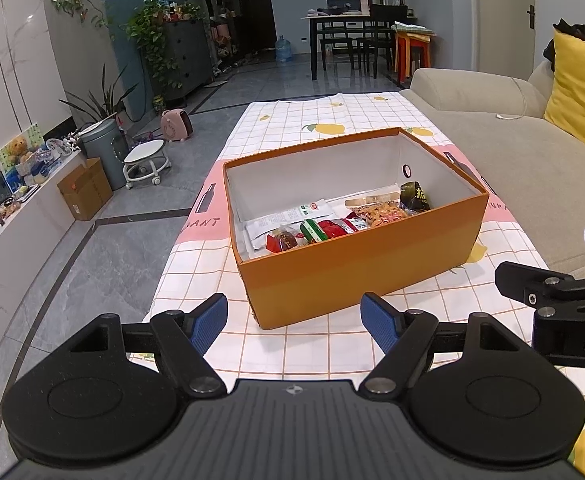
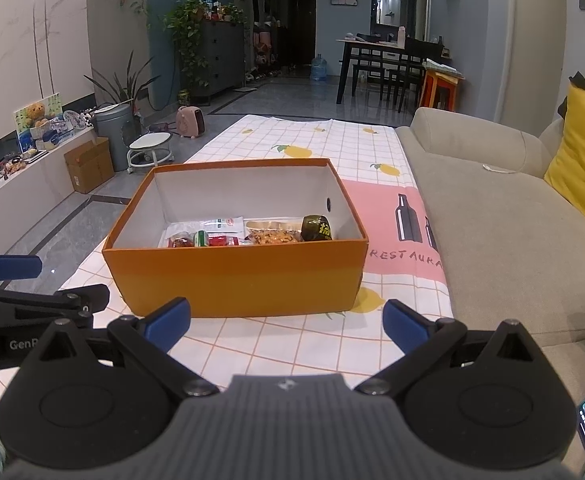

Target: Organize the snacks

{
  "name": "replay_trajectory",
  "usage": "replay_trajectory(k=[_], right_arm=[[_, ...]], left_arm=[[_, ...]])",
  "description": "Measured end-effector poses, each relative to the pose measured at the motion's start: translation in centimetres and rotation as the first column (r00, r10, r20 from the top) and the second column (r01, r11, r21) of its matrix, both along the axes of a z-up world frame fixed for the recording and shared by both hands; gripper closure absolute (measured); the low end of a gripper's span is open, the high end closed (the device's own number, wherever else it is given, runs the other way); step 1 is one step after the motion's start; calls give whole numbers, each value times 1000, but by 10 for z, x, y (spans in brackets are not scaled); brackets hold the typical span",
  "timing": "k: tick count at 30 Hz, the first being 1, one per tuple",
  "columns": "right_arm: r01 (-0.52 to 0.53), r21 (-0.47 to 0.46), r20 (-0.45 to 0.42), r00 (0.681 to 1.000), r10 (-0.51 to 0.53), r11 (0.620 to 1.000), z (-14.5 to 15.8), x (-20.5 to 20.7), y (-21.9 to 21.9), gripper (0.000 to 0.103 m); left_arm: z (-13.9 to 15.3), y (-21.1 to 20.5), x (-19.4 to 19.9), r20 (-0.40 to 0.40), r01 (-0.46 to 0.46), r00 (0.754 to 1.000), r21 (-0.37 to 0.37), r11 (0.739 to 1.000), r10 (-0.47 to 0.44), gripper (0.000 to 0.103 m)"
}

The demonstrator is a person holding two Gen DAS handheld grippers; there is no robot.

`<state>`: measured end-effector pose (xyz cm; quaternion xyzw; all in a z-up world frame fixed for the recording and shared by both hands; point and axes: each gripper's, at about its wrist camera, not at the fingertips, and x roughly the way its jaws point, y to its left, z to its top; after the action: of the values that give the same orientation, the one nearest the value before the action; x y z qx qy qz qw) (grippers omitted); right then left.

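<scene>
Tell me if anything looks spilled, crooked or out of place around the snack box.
Nothing stands out. The orange box sits flat on the checked cloth, and the snack packets all lie inside it along the near wall. No loose snacks show on the cloth. Both the left gripper and right gripper are open and empty.

Box wall [image 1: 356, 276] hides snacks' [image 1: 332, 228] near edges

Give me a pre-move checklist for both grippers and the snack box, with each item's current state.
1. Left hand-held gripper open and empty: ok.
2. Right hand-held gripper open and empty: ok.
3. Orange box upright and lidless on the tablecloth: ok.
4. Snack packets lying inside the box: ok.
5. Any snacks left outside on the tablecloth: none visible; area under the grippers cannot tell.
6. Both grippers clear of the box: ok.
</scene>
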<state>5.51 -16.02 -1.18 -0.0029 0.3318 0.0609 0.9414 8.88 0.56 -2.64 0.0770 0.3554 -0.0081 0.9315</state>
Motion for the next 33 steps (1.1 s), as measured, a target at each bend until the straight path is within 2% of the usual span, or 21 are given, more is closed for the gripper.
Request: replay_trajectory(k=[33], right_arm=[[5,-5,-8,1000,-5,1000,-2,-1,0,4]], left_arm=[[2,9,-2,-12,-24,1000,8,1000,24,14]])
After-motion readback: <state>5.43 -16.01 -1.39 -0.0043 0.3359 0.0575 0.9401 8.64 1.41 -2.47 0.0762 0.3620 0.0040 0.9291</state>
